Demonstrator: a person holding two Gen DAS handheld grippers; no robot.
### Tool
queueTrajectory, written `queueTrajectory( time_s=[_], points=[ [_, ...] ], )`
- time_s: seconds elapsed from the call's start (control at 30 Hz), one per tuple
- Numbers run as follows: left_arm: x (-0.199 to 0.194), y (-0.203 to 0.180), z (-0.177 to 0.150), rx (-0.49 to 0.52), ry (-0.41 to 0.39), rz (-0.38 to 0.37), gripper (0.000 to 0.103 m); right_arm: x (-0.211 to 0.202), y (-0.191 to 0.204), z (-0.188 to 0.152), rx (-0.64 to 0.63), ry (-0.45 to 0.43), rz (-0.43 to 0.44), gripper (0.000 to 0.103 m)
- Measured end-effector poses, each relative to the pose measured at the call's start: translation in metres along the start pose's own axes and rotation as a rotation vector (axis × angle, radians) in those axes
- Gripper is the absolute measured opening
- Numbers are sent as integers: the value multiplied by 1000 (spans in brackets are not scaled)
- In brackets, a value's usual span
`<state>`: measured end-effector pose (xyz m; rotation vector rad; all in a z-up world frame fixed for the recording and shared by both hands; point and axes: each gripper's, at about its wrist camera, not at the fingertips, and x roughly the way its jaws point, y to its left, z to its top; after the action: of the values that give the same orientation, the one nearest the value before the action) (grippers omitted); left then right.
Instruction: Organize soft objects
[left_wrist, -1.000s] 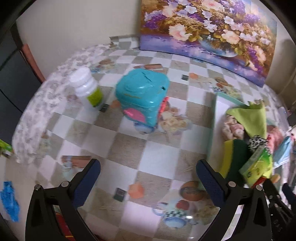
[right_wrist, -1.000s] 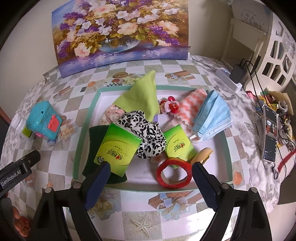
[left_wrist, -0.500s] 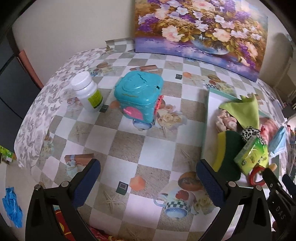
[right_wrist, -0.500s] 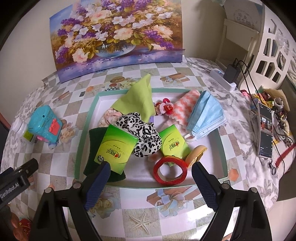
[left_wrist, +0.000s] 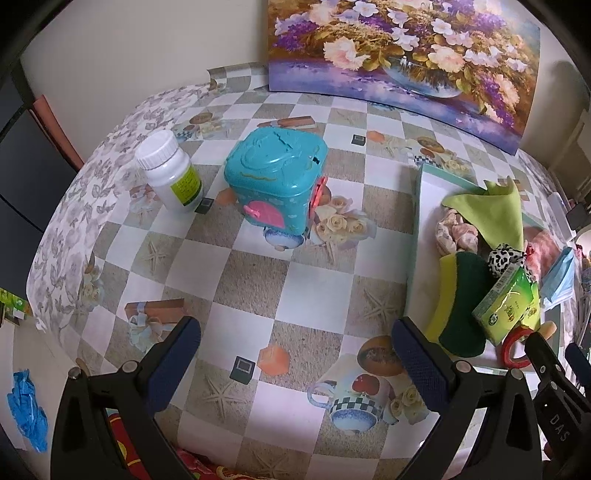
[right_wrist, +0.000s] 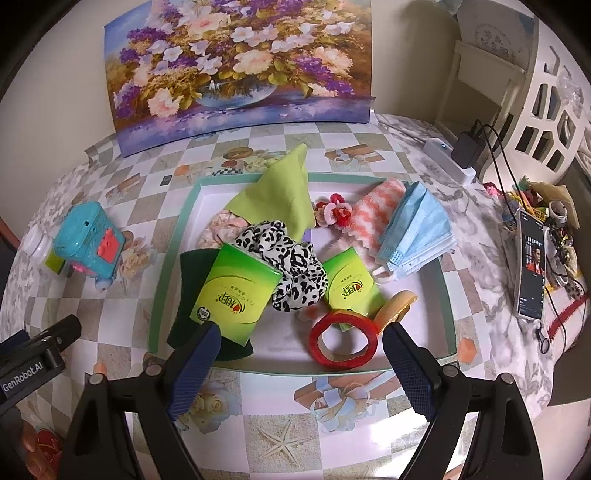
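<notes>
Now both tongs are held wide open, empty.
Soft objects are piled in the tray (right_wrist: 167, 295), right gripper (right_wrist: 301, 363) before it; left gripper (left_wrist: 295, 354) is held above the tablecloth (left_wrist: 251, 280).

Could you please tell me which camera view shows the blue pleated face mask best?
The right wrist view: the blue pleated face mask lies fully visible in the green-rimmed tray, pleats and ear loops clear. The left wrist view shows only a blue sliver at the far right edge.

Teal toy box (left_wrist: 275, 184) beside white pill bottle (left_wrist: 170, 171); flower painting (right_wrist: 236, 70) behind; phone (right_wrist: 532, 275) right
</notes>
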<state>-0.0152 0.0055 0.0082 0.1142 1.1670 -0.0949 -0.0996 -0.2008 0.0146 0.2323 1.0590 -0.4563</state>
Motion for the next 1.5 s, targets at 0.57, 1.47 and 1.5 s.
queueTrajectory(
  time_s=[0.57, 1.47, 1.5],
  points=[
    [4, -3, 0, 15, 22, 15, 103, 5, -3, 1, 10, 20, -2, 91],
    [6, -3, -1, -1, 37, -9, 103, 6, -4, 0, 10, 23, -3, 91],
    [5, -3, -1, -1, 34, -9, 103, 6, -4, 0, 10, 23, -3, 91]
  ],
)
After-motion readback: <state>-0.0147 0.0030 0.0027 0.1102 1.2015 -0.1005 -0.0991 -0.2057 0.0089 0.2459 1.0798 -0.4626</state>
